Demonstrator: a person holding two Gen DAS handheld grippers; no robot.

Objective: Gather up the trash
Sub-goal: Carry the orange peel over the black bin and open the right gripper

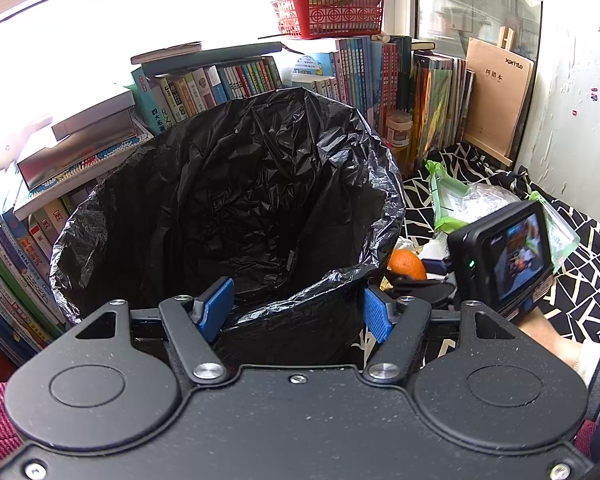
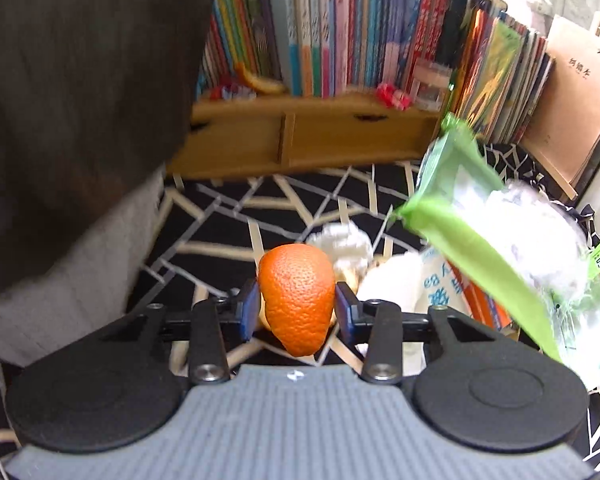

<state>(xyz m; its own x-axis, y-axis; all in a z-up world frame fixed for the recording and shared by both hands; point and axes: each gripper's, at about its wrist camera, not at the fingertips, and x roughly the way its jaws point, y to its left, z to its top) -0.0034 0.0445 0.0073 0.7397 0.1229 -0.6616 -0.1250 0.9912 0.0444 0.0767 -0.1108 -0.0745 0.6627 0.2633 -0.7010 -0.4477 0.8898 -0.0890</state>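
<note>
The orange peel, pitted, bright and curled, hangs pinched between the pads of the right tongs, above the black cloth with pale lines that covers the table. The left tongs grip the near rim of the bin's black liner. Crumpled tissue and a green-edged plastic bag lie beside the peel, rows of books behind.

Bin left of peel; wrappers right; books behind.
</note>
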